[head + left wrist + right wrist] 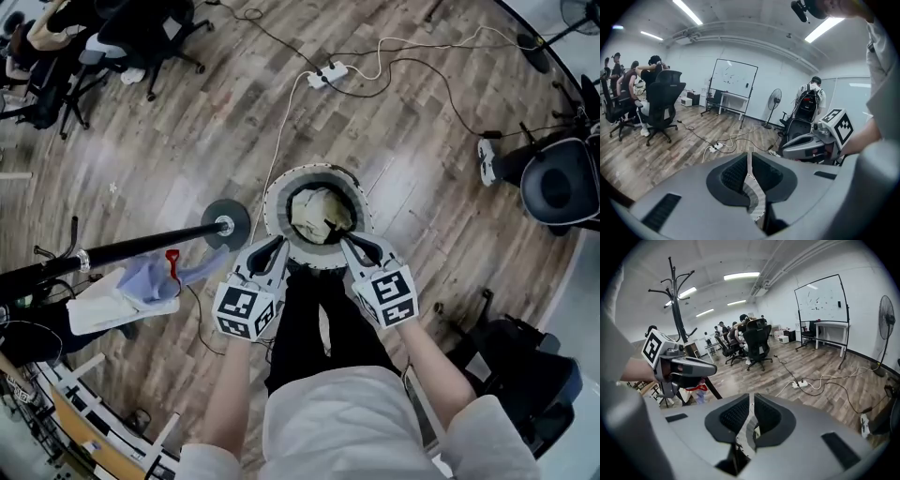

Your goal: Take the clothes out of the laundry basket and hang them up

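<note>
The round laundry basket (274, 202) stands on the wood floor straight ahead of me, with a crumpled cream garment (322, 216) inside. Both grippers hang at the basket's near rim, side by side. My left gripper (277, 246) is over the rim's left part; in its own view its jaws (749, 157) stand together with nothing held. My right gripper (349, 244) is over the rim's right part; its jaws (751, 401) show a narrow gap with nothing gripped. Each gripper also appears in the other's view: the right gripper (811, 140) and the left gripper (689, 366).
A black coat-rack pole (122, 248) lies across the left, its round base (226, 223) beside the basket. A pale blue and white garment on a red hanger (141, 286) hangs there. A power strip (328, 73) with cables lies beyond; office chairs (553, 187) stand right and far left.
</note>
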`<move>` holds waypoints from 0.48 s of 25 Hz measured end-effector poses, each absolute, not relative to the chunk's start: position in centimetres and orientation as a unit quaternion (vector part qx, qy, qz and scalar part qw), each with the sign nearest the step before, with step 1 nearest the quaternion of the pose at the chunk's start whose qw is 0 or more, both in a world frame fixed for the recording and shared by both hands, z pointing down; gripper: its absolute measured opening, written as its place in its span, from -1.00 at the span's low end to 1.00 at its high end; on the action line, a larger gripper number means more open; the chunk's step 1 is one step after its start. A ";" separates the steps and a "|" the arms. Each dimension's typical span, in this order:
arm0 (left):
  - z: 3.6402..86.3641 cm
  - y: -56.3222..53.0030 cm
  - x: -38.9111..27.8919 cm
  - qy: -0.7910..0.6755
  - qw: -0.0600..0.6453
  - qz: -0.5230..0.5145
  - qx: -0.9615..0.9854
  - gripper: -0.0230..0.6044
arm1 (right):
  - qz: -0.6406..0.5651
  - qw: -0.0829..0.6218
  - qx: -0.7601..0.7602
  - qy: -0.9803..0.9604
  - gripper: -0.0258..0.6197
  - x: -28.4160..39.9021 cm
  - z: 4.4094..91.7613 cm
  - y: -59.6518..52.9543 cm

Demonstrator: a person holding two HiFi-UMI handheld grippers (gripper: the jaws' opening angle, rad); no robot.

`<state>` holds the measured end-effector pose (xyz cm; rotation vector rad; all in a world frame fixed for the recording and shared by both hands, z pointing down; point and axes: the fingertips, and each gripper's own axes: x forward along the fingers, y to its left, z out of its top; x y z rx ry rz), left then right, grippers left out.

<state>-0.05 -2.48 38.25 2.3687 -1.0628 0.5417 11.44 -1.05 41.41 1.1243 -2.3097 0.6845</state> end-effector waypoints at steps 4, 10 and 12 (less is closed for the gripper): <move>43.3 -2.9 0.5 -0.376 0.252 0.225 0.863 -0.81 | 0.281 0.262 0.406 -0.829 -0.74 11.4 46.7 -0.3; 52.5 -3.4 0.8 -0.347 0.268 0.279 0.854 -0.68 | 0.281 0.312 0.386 -0.822 -0.65 11.1 54.3 -0.1; 55.7 -3.3 0.9 -0.333 0.271 0.297 0.853 -0.67 | 0.280 0.329 0.373 -0.821 -0.60 10.7 57.1 -0.3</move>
